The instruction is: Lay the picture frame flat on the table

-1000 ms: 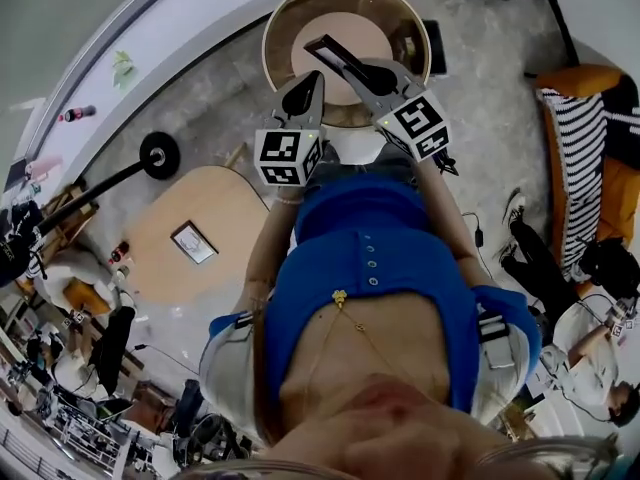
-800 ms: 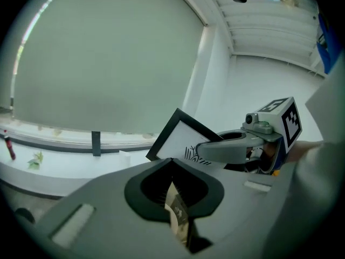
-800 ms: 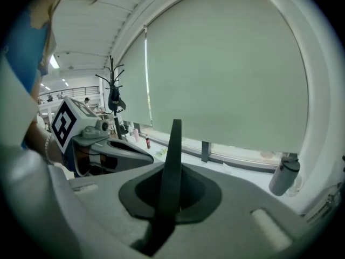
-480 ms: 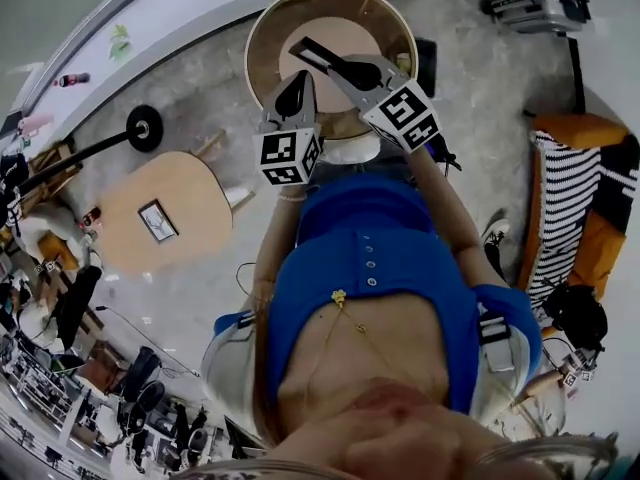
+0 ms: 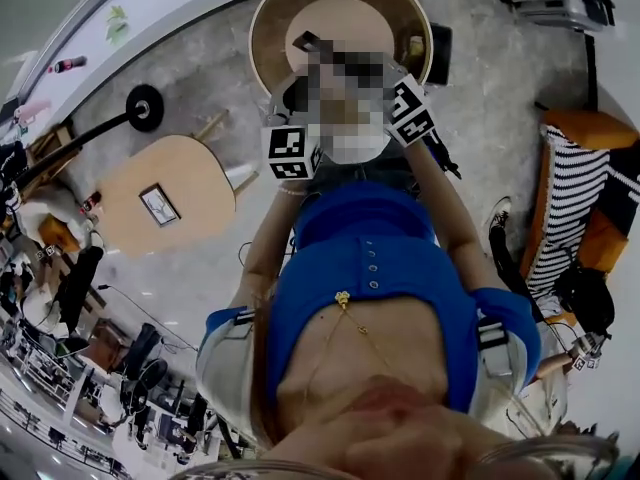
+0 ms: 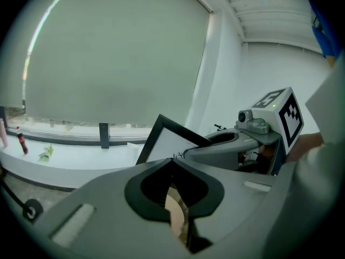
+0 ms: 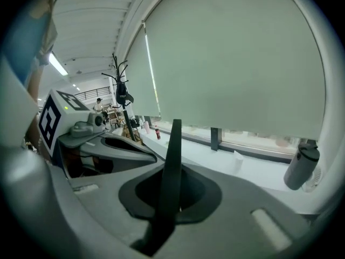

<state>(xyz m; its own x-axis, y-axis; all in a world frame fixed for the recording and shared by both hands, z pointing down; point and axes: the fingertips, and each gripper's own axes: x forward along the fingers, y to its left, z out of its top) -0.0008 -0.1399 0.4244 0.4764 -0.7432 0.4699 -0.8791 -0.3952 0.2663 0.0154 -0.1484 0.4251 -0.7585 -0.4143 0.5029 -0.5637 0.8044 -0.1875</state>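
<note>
Lying flat on tan table far left in head view: small second frame, unseen from either gripper view. Left gripper jaws closed tip to tip, empty. Its view alone shows picture frame face – white panel, black border, tilted. Right gripper view has it edge-on, thin black strip clamped between right gripper jaws. Head view: frame corner over round table, within its edge; open grey floor all around.

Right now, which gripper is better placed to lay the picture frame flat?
Right: the right gripper is shut on the picture frame above the round table; the left gripper is shut and empty.
</note>
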